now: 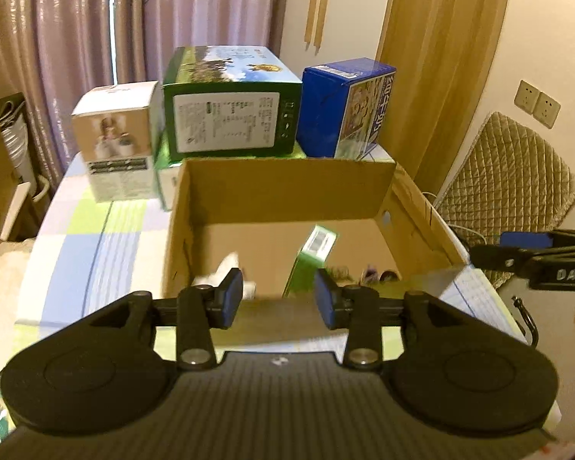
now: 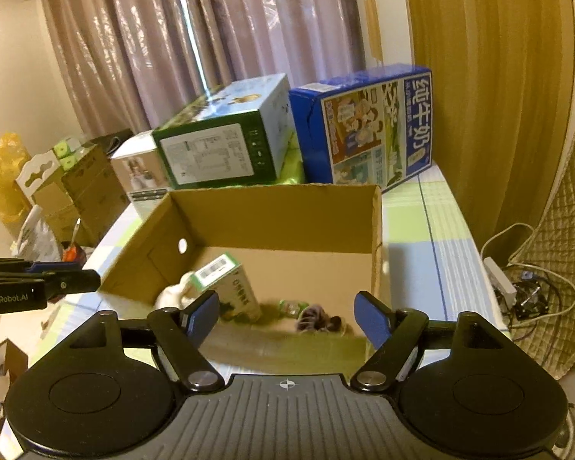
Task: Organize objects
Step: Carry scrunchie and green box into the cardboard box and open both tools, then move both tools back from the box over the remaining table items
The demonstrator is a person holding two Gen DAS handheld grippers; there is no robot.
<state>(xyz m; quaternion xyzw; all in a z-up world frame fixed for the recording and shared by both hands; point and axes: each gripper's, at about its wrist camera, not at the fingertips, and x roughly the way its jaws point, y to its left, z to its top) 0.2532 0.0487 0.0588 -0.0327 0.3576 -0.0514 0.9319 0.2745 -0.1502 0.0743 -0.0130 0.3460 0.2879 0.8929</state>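
The brown box [image 2: 280, 207] on the surface [image 2: 433, 230] already holds a small green carton [image 2: 230, 287], a white thing [image 2: 174, 293] and more; big boxes wait behind it; the left hand-held gripper [image 1: 279, 299] and right hand-held gripper [image 2: 287, 316] hover near it, both wide and empty.

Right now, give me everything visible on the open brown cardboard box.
The open brown cardboard box sits on the checked tablecloth, top open, plain corrugated walls, with a round hole in one side wall and a cut-out in the opposite wall. Inside lie a small green and white carton tilted on its side, a white soft item and some small dark blurred bits. Larger printed boxes stand just behind it. Neither gripper touches it.
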